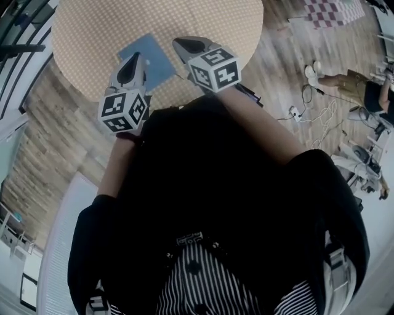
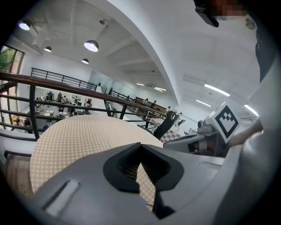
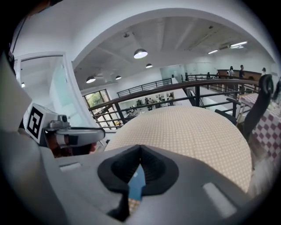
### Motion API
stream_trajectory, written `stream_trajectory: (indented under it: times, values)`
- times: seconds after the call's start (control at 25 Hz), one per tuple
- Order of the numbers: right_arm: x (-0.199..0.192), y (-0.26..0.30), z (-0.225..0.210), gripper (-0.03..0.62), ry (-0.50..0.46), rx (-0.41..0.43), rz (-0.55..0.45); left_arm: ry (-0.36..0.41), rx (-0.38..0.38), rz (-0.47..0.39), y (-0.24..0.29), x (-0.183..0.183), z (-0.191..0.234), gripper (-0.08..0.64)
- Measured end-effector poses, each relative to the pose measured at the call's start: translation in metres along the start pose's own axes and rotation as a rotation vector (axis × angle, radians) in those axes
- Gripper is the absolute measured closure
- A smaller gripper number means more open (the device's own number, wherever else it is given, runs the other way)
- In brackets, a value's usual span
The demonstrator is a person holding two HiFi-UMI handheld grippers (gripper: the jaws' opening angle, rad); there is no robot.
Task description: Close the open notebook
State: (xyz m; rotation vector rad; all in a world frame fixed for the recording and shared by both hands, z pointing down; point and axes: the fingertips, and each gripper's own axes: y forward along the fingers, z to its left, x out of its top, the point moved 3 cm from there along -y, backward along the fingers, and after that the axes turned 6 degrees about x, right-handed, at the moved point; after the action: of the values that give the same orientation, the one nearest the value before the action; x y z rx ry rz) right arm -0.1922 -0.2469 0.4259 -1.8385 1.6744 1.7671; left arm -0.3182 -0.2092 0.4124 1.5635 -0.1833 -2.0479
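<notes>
A blue notebook [image 1: 151, 58] lies flat on the round table [image 1: 86, 31] with the tan dotted cloth; only its blue face shows, and both grippers hide parts of it. My left gripper [image 1: 136, 56] hangs over its left part, jaws shut and empty. My right gripper [image 1: 175, 42] hangs over its right edge, also shut with nothing held. In the left gripper view the shut tips [image 2: 140, 145] point across the table [image 2: 79, 136], with the right gripper [image 2: 193, 143] alongside. In the right gripper view a strip of notebook [image 3: 137, 184] shows below the shut tips [image 3: 140, 147].
A black railing [image 2: 66, 83] runs behind the table. A dark chair [image 3: 259, 105] stands at the table's far right. On the wooden floor to the right lie cables [image 1: 308, 114], beside a seated person [image 1: 363, 86]. A checkered cloth [image 1: 332, 11] lies further back.
</notes>
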Motion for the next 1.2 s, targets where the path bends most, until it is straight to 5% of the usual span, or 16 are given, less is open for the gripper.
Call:
stream_trajectory:
  times: [0.52, 1.2]
  values:
    - [-0.055, 0.089, -0.009, 0.589, 0.026, 0.032, 0.117, 0.005, 0.097, 0.135, 0.024, -0.049, 0.034, 0.560]
    - [-0.130, 0.130, -0.037, 0.558, 0.079, 0.043, 0.287, -0.004, 0.110, 0.272, 0.078, -0.121, 0.053, 0.560]
